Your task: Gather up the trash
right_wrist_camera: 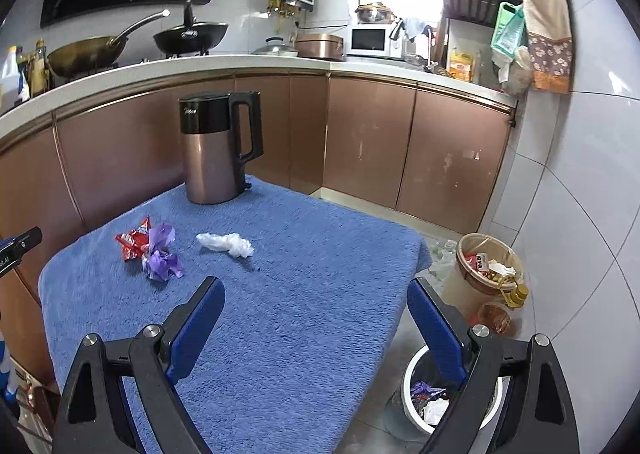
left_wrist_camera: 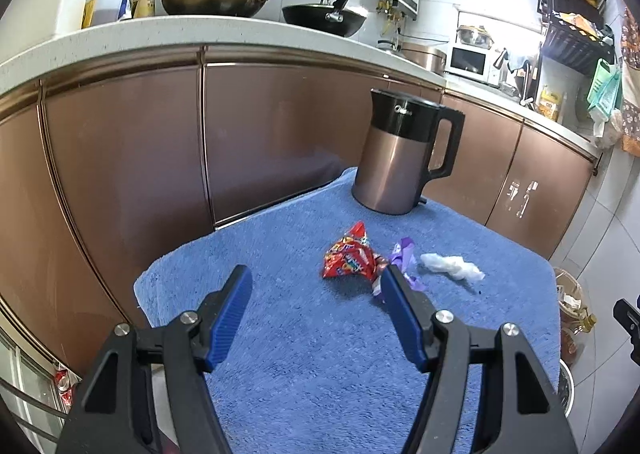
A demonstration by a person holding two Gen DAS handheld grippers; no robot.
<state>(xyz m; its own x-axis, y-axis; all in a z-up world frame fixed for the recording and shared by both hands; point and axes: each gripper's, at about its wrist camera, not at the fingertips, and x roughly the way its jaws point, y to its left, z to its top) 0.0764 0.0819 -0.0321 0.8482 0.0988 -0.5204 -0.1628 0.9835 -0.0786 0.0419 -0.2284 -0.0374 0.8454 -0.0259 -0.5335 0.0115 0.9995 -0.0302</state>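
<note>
Three bits of trash lie on a blue towel [left_wrist_camera: 320,334] [right_wrist_camera: 300,294] over a small table: a red snack wrapper [left_wrist_camera: 350,258] [right_wrist_camera: 132,244], a crumpled purple wrapper [left_wrist_camera: 406,258] [right_wrist_camera: 162,254] and a white tissue wad [left_wrist_camera: 452,266] [right_wrist_camera: 226,244]. My left gripper [left_wrist_camera: 316,280] is open and empty, hovering just short of the red wrapper; its right finger [left_wrist_camera: 400,310] hides part of the purple one. My right gripper [right_wrist_camera: 316,294] stands open and empty over the towel's near right edge, well short of the tissue. A white bin [right_wrist_camera: 412,406] with trash inside sits on the floor beneath it.
A copper and black kettle [left_wrist_camera: 400,158] [right_wrist_camera: 216,150] stands at the towel's far side. Brown cabinets [left_wrist_camera: 120,174] and a counter with woks run behind. A tan basket [right_wrist_camera: 488,266] full of trash and bottles stand on the floor at right, by the tiled wall.
</note>
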